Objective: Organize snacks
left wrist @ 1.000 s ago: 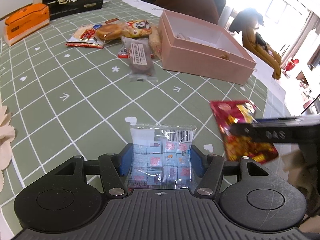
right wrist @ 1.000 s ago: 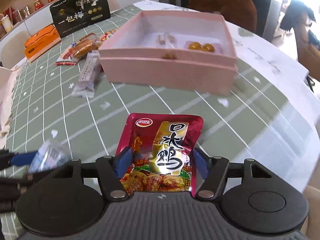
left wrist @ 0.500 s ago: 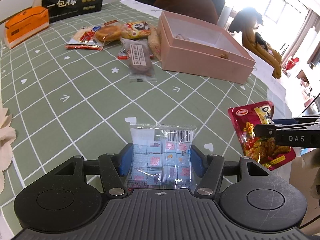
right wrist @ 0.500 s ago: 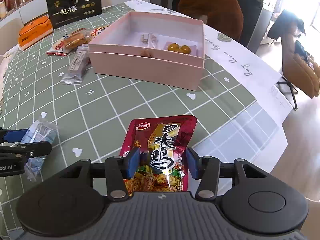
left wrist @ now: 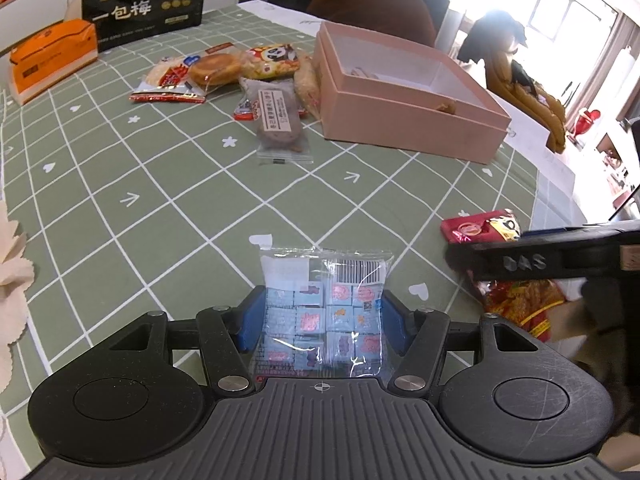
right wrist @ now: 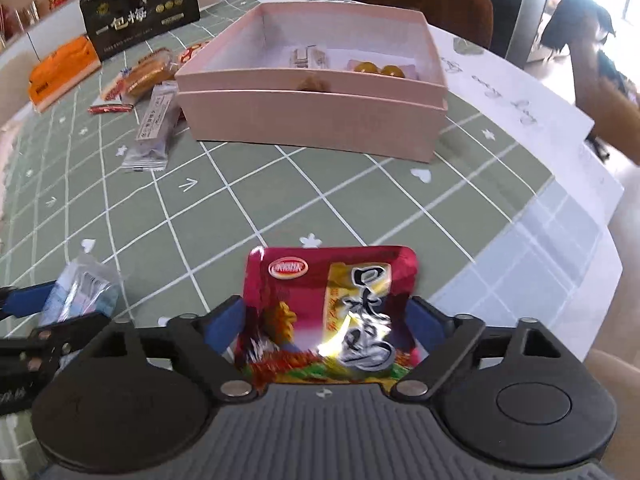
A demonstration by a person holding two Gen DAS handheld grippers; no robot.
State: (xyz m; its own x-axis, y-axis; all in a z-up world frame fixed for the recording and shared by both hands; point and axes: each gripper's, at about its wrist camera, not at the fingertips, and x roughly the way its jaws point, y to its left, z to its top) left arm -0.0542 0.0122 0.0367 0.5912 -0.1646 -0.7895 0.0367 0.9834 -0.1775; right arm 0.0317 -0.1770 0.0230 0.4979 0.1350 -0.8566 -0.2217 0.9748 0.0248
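Both pairs of jaws have a snack between them: the left gripper [left wrist: 322, 312] pinches a clear plastic bag of small blue-and-pink wrapped candies [left wrist: 324, 300] between its blue pads, while the right gripper [right wrist: 326, 320] has just been opening, its pads now standing wide beside a shiny red foil snack packet with bold black characters [right wrist: 332, 304] that still sits between them, apparently loose. Each gripper points down at the green grid-patterned tablecloth [left wrist: 180, 200]. Farther off stands an open pink cardboard box [right wrist: 316, 92] with a few small wrapped items inside. To its left lies a loose pile of packaged pastries and crackers [left wrist: 224, 76], nearest among them a purple cake in a clear wrapper [left wrist: 280, 120].
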